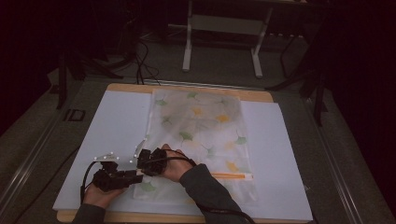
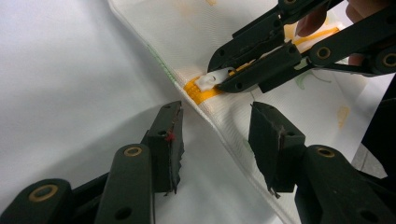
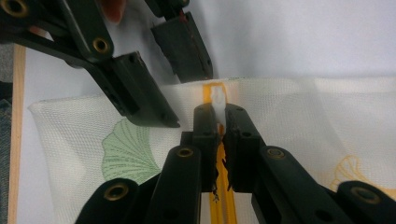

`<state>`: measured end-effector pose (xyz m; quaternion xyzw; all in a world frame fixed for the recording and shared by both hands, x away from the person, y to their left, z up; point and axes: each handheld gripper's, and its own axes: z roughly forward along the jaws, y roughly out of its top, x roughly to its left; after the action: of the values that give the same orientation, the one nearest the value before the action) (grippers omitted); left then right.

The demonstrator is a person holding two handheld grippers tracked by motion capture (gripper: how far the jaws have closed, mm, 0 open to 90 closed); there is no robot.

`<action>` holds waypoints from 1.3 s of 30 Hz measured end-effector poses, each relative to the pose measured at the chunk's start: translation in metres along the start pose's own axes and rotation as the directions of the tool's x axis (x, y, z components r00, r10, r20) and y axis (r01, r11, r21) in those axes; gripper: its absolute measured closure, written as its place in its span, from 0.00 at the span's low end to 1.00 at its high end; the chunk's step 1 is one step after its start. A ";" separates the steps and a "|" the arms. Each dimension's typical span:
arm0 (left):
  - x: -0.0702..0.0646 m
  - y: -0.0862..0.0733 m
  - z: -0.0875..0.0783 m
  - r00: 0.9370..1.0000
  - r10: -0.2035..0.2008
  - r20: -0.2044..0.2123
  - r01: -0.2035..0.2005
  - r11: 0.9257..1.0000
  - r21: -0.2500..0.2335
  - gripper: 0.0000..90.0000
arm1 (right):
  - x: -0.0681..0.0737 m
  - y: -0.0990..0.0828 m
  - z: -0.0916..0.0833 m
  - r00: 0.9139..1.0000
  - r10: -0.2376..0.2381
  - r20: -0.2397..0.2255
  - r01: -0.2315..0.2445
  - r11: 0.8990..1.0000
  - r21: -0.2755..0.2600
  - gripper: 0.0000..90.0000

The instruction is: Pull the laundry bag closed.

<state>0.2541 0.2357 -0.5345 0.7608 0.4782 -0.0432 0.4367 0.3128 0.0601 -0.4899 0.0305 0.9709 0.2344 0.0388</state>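
White mesh pouch point(image 1: 201, 135) lies flat on the tabletop point(image 1: 112, 121). Right gripper point(image 3: 219, 121) fingers clench its zipper pull point(image 2: 211, 80) at the pouch's corner; left gripper point(image 2: 215, 140) fingers straddle the edge, released. Unpinned, the fabric could bunch when pulled.

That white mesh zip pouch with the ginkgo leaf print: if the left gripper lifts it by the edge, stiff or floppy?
Probably floppy: the white mesh zip pouch with the ginkgo leaf print lies flat and thin on the white board, and its edge bulges where the right gripper pinches the white zipper pull. Likely light too. The open left gripper may need to brace it against dragging.
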 end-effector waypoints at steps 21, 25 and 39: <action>0.006 0.004 0.017 0.998 -0.019 0.066 0.017 0.999 0.037 0.77 | 0.000 0.001 -0.003 1.000 -0.024 0.004 0.024 1.000 -0.020 0.93; 0.007 0.004 0.018 0.996 -0.028 0.090 0.025 0.999 0.038 0.76 | 0.000 0.001 -0.004 1.000 -0.027 0.005 0.027 0.999 -0.024 0.93; 0.007 0.004 0.020 0.994 -0.026 0.102 0.021 0.999 0.043 0.77 | 0.001 0.002 -0.007 0.999 -0.035 0.004 0.035 0.999 -0.034 0.94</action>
<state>0.2677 0.2261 -0.5478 0.7608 0.4631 -0.0974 0.4442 0.3113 0.0585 -0.4828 0.0131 0.9670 0.2503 0.0448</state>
